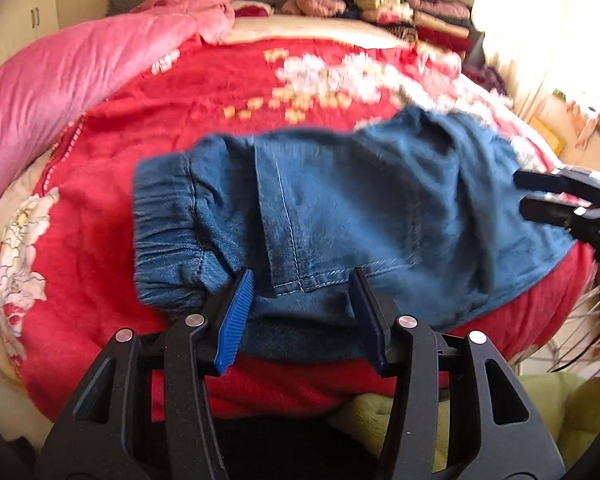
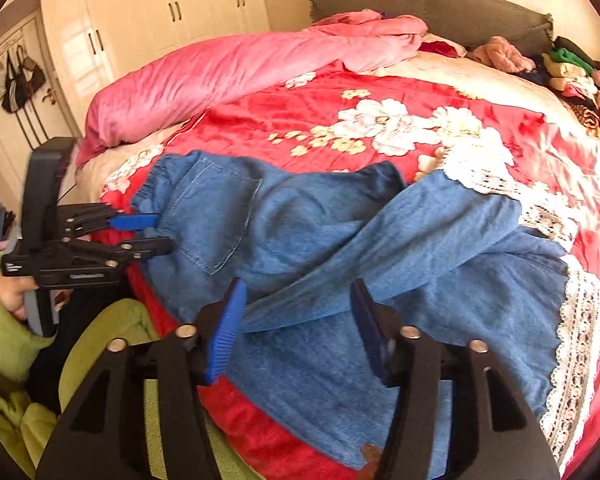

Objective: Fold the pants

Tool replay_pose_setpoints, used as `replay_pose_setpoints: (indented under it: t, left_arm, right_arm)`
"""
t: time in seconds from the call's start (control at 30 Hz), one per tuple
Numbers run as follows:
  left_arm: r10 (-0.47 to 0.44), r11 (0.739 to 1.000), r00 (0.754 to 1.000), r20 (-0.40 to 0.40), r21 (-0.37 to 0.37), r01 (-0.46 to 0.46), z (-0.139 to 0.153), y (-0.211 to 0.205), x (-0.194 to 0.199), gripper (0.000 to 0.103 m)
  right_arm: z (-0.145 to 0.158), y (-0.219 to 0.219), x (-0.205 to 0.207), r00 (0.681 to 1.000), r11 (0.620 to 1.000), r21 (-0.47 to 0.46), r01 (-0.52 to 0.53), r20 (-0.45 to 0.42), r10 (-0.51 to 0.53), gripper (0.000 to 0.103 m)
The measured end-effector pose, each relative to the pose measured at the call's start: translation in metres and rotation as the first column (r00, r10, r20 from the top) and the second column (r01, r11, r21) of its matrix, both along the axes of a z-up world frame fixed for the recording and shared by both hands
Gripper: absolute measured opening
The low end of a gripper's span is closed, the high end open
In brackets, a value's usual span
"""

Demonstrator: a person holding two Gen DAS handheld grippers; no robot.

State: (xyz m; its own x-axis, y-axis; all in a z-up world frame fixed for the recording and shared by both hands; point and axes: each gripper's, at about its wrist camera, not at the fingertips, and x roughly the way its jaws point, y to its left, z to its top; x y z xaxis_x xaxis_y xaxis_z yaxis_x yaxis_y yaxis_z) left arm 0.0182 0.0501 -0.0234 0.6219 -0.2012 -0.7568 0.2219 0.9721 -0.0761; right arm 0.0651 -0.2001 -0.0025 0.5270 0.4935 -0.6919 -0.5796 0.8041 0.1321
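Your denim pants (image 2: 340,248) lie on the red floral blanket (image 2: 400,92), long axis crosswise, elastic waistband (image 1: 160,236) toward your left. Your left gripper (image 1: 302,280) stands parted beside the waistband, gripping nothing; your right gripper (image 2: 298,292) gapes over the legs, empty.

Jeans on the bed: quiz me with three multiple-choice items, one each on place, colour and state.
1. Where do the jeans lie?
A. on the red floral blanket
B. on the floor
C. on the clothes pile
2. What colour is the rolled quilt?
A. green
B. pink
C. grey
3. How is the right gripper?
A. shut on a cuff
B. out of view
C. open

A: red blanket shows all around the denim. B: the quilt is pink. C: its fingers stand apart, pressing nothing.
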Motion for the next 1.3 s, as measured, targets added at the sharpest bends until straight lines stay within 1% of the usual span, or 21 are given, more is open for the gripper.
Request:
replay_pose_setpoints:
  t: [0.07, 0.13, 0.2, 0.27, 0.33, 0.37, 0.5, 0.6, 0.63, 0.67, 0.7, 0.73, 0.87, 0.97, 1.07, 1.13, 1.2, 1.23, 1.27, 1.3]
  left_arm:
    - [-0.006, 1.0, 0.999, 0.047, -0.01, 0.006, 0.015, -0.002, -0.007, 0.054]
    - [-0.019, 1.0, 0.996, 0.089, -0.011, 0.02, 0.03, -0.008, -0.014, 0.056]
    - [-0.033, 0.999, 0.994, 0.104, -0.021, 0.035, 0.038, -0.014, -0.016, 0.061]
    - [-0.051, 0.998, 0.993, 0.104, -0.025, 0.054, 0.04, -0.021, -0.017, 0.065]
    - [-0.075, 0.997, 0.993, 0.093, -0.029, 0.078, 0.04, -0.031, -0.017, 0.068]
    - [-0.088, 0.995, 0.993, 0.084, -0.032, 0.091, 0.038, -0.038, -0.017, 0.072]
    - [-0.128, 0.99, 0.99, 0.054, -0.055, 0.131, 0.032, -0.054, -0.014, 0.079]
    - [-0.152, 0.985, 0.988, 0.03, -0.072, 0.154, 0.028, -0.067, -0.011, 0.08]
    - [-0.163, 0.984, 0.986, 0.028, -0.074, 0.164, 0.028, -0.071, -0.01, 0.08]
    - [-0.175, 0.981, 0.984, 0.024, -0.079, 0.177, 0.028, -0.077, -0.009, 0.08]
    - [-0.182, 0.98, 0.983, 0.02, -0.084, 0.183, 0.028, -0.079, -0.007, 0.08]
    - [-0.192, 0.976, 0.981, 0.01, -0.099, 0.192, 0.027, -0.084, -0.004, 0.08]
    - [-0.226, 0.966, 0.974, -0.034, -0.134, 0.219, 0.022, -0.099, 0.006, 0.08]
    - [-0.262, 0.958, 0.964, -0.055, -0.135, 0.253, 0.018, -0.115, 0.012, 0.08]
    - [-0.277, 0.951, 0.958, -0.076, -0.161, 0.262, 0.013, -0.125, 0.023, 0.08]
    - [-0.28, 0.948, 0.955, -0.095, -0.184, 0.26, 0.008, -0.128, 0.03, 0.079]
    - [-0.277, 0.948, 0.953, -0.119, -0.196, 0.251, 0.002, -0.131, 0.039, 0.07]
    - [-0.28, 0.946, 0.951, -0.13, -0.209, 0.249, -0.001, -0.132, 0.043, 0.068]
    - [-0.281, 0.943, 0.95, -0.135, -0.221, 0.247, -0.003, -0.134, 0.047, 0.06]
    - [-0.282, 0.941, 0.949, -0.141, -0.235, 0.245, -0.007, -0.135, 0.049, 0.049]
  right_arm:
    - [0.005, -0.006, 0.0, 1.0, 1.0, 0.003, 0.02, 0.012, -0.02, 0.062]
    - [0.01, -0.013, 0.005, 0.999, 0.999, 0.007, 0.046, 0.024, -0.046, 0.067]
    - [0.016, -0.021, 0.006, 0.996, 0.997, 0.013, 0.079, 0.044, -0.079, 0.071]
    - [0.021, -0.029, 0.007, 0.993, 0.995, 0.017, 0.102, 0.059, -0.103, 0.072]
    - [0.026, -0.037, 0.009, 0.988, 0.991, 0.02, 0.132, 0.077, -0.133, 0.079]
    - [0.028, -0.039, 0.01, 0.986, 0.989, 0.021, 0.144, 0.083, -0.145, 0.083]
    - [0.033, -0.058, 0.016, 0.975, 0.979, 0.035, 0.201, 0.092, -0.204, 0.083]
    - [0.036, -0.066, 0.024, 0.968, 0.971, 0.045, 0.235, 0.083, -0.238, 0.083]
    - [0.037, -0.07, 0.029, 0.964, 0.967, 0.051, 0.25, 0.076, -0.254, 0.084]
    - [0.038, -0.071, 0.032, 0.962, 0.965, 0.052, 0.258, 0.073, -0.261, 0.086]
    - [0.04, -0.073, 0.036, 0.96, 0.962, 0.051, 0.267, 0.071, -0.27, 0.09]
    - [0.042, -0.074, 0.041, 0.956, 0.959, 0.05, 0.279, 0.075, -0.282, 0.091]
    - [0.047, -0.074, 0.063, 0.951, 0.953, 0.048, 0.298, 0.071, -0.301, 0.092]
    - [0.047, -0.069, 0.083, 0.949, 0.951, 0.026, 0.308, 0.063, -0.309, 0.092]
    - [0.038, -0.063, 0.107, 0.941, 0.942, -0.016, 0.336, 0.055, -0.335, 0.092]
    - [0.029, -0.058, 0.124, 0.939, 0.939, -0.034, 0.342, 0.03, -0.341, 0.092]
    - [0.02, -0.051, 0.142, 0.939, 0.937, -0.054, 0.344, 0.005, -0.344, 0.092]
    - [0.016, -0.048, 0.149, 0.938, 0.936, -0.064, 0.347, -0.002, -0.348, 0.092]
    - [0.013, -0.044, 0.158, 0.937, 0.935, -0.071, 0.347, -0.01, -0.349, 0.092]
    - [0.009, -0.041, 0.169, 0.936, 0.934, -0.077, 0.349, -0.026, -0.352, 0.092]
